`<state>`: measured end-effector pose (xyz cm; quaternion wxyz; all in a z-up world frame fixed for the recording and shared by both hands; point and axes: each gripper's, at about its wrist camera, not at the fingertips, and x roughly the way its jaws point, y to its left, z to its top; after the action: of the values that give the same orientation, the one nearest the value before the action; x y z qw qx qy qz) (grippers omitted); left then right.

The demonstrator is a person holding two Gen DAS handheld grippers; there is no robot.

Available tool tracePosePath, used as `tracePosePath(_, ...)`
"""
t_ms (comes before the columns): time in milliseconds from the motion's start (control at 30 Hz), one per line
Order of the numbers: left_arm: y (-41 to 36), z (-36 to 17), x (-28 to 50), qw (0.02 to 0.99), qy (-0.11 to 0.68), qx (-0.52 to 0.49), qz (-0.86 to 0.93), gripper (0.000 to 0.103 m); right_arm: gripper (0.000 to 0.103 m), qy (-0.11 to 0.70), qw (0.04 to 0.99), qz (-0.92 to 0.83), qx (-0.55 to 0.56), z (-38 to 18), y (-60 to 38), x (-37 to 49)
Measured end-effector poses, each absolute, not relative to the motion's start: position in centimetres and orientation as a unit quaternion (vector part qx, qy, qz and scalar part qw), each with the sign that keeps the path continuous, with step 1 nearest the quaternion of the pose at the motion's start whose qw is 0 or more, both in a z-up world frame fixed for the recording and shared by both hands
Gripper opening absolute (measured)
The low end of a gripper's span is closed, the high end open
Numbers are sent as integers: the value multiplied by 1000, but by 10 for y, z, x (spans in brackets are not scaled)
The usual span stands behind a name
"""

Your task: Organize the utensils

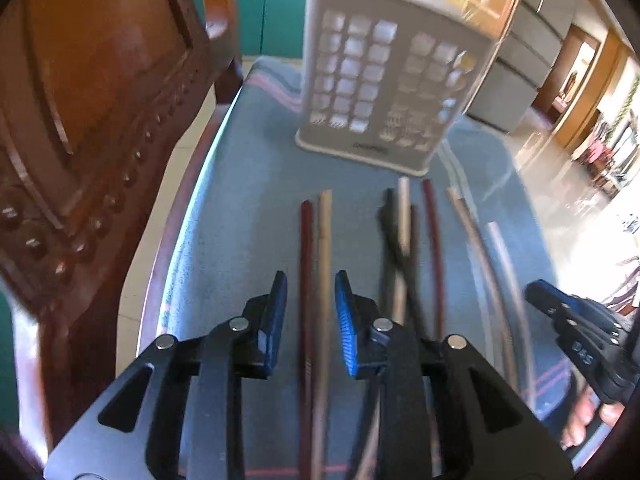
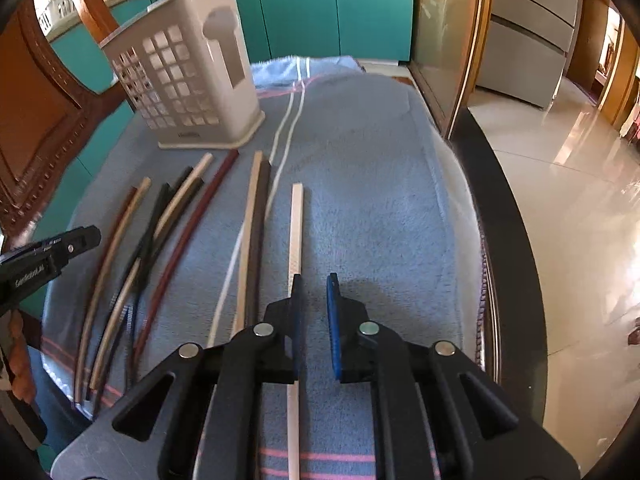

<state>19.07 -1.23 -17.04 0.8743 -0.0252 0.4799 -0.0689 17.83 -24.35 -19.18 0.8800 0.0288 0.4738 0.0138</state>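
Several chopsticks lie lengthwise on a blue towel point(image 1: 240, 208) point(image 2: 368, 208). My left gripper point(image 1: 311, 280) is open above a dark red chopstick point(image 1: 306, 264) and a tan chopstick point(image 1: 324, 248), which run between its fingers. My right gripper point(image 2: 314, 280) is open and empty; a pale chopstick point(image 2: 295, 228) lies under its left finger. A white perforated utensil holder point(image 1: 384, 84) point(image 2: 188, 76) stands upright at the far end of the towel. The right gripper also shows at the right edge of the left wrist view point(image 1: 576, 320), and the left gripper at the left edge of the right wrist view point(image 2: 52, 252).
More chopsticks lie crossed in a loose pile point(image 1: 404, 248) point(image 2: 160, 232), and a tan and dark pair point(image 2: 256, 216) lies beside the pale one. A carved wooden chair point(image 1: 92, 120) stands close on the left. The table's dark rim point(image 2: 508, 216) and a tiled floor point(image 2: 580, 184) are on the right.
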Motion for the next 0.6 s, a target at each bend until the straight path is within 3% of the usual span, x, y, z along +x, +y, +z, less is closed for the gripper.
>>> tracePosePath(600,-24,-188,243,858,511,13,-42,26,19,491,871,20,-6,-199,-221,215)
